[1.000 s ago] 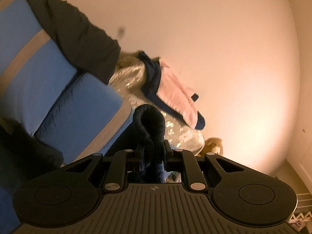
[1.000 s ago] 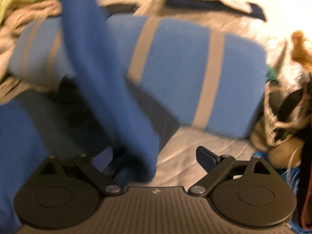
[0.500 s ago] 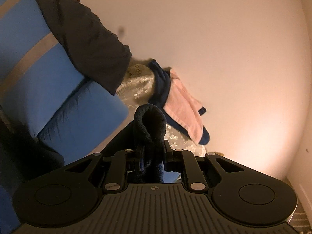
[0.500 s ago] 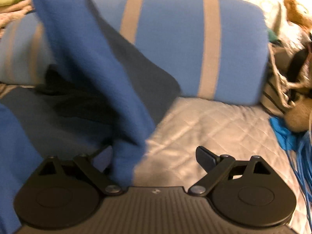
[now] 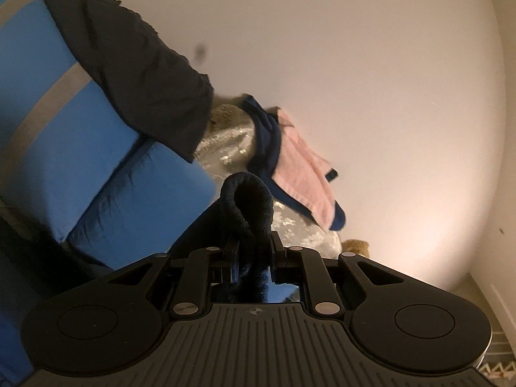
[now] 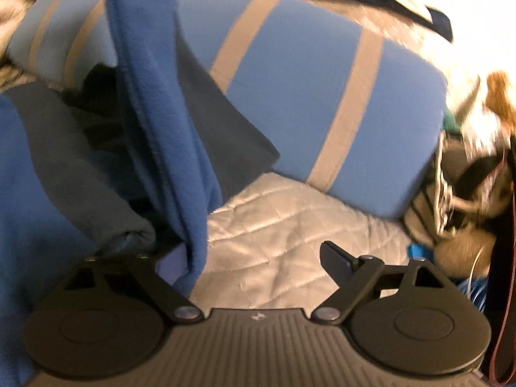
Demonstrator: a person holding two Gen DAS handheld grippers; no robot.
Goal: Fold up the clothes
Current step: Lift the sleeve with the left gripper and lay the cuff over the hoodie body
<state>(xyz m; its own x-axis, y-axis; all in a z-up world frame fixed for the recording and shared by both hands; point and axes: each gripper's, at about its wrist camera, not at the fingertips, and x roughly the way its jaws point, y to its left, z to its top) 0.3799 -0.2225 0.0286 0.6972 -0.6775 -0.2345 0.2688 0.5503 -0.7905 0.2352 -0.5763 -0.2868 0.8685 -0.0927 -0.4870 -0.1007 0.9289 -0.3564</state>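
Left gripper (image 5: 253, 251) is clamped on a dark navy fleece (image 5: 248, 206) fold; the fabric loops up just past the fingers. Right gripper (image 6: 254, 259) has jaws wide apart, nothing pinched; a blue fleece strip (image 6: 154, 106) hangs down across its left finger, draping over it, right finger (image 6: 335, 259) bare.

Surface: silver quilted cover (image 6: 290, 225) under the right gripper. Behind it a blue pillow (image 6: 306, 90) with tan stripes, and a dark grey cloth (image 6: 225, 129) lying against its front. Clutter at the right edge is blurred, cannot tell what. In the left view the same pillow (image 5: 64, 129) fills the left side with a black garment (image 5: 135, 74) draped over it, a pink towel (image 5: 303, 177) with navy trim lies on a shiny silver cover (image 5: 225, 148), and a plain pale wall (image 5: 354, 64) takes up the rest.

Versus a second ago: left grip unchanged, same fold pinched; the left view has swung so the pillow and black garment look closer and the towel sits further right. Right jaws stay wide; the hanging strip has shifted slightly, still over the left finger.

Fleece runs from the left jaws upward, and hangs touching the right gripper's left side.
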